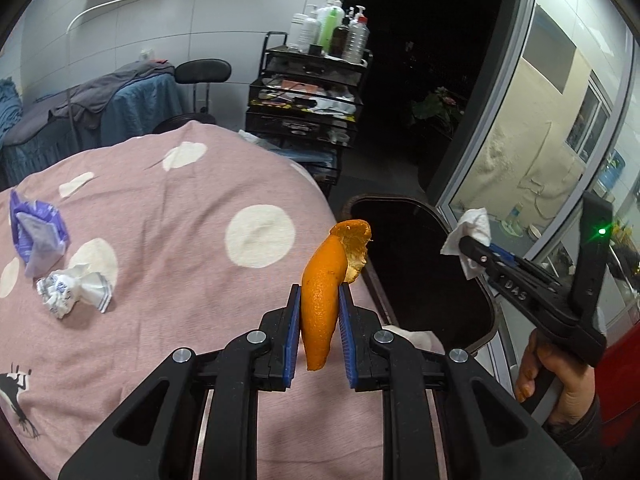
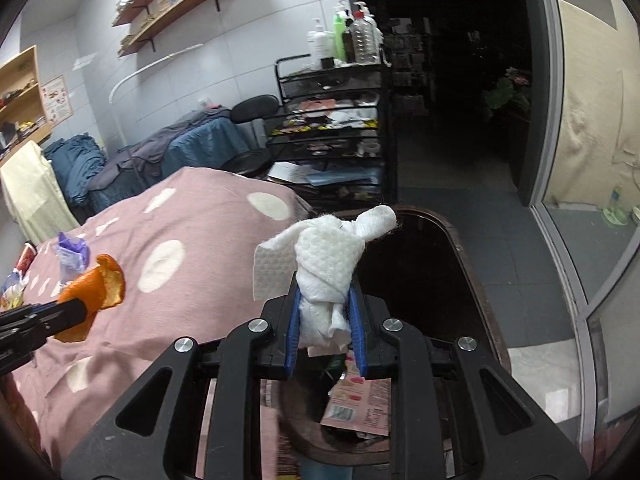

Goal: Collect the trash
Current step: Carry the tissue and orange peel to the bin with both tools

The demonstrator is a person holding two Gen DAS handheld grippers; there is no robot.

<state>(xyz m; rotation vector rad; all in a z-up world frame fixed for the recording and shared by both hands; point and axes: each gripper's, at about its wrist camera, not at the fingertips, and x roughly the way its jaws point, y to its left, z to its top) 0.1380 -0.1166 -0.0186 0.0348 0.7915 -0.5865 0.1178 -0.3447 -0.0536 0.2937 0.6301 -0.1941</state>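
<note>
My left gripper (image 1: 319,294) is shut on an orange peel (image 1: 325,292), held above the edge of the pink spotted bedcover (image 1: 180,208). My right gripper (image 2: 325,300) is shut on a crumpled white tissue (image 2: 328,264) over the dark trash bin (image 2: 472,280). From the left wrist view the right gripper (image 1: 466,242) with its tissue (image 1: 472,228) hangs over the bin (image 1: 424,264). The right wrist view shows the left gripper (image 2: 76,308) and peel (image 2: 98,286) at the left. A crumpled white wrapper (image 1: 74,286) and a purple packet (image 1: 36,236) lie on the bedcover.
Pink packaging (image 2: 360,400) lies inside the bin. A black trolley (image 1: 308,100) loaded with bottles stands behind the bed. A glass door (image 1: 560,140) runs along the right. A person's hand (image 1: 560,380) grips the right tool. A blue-covered bed (image 2: 180,152) stands at the back.
</note>
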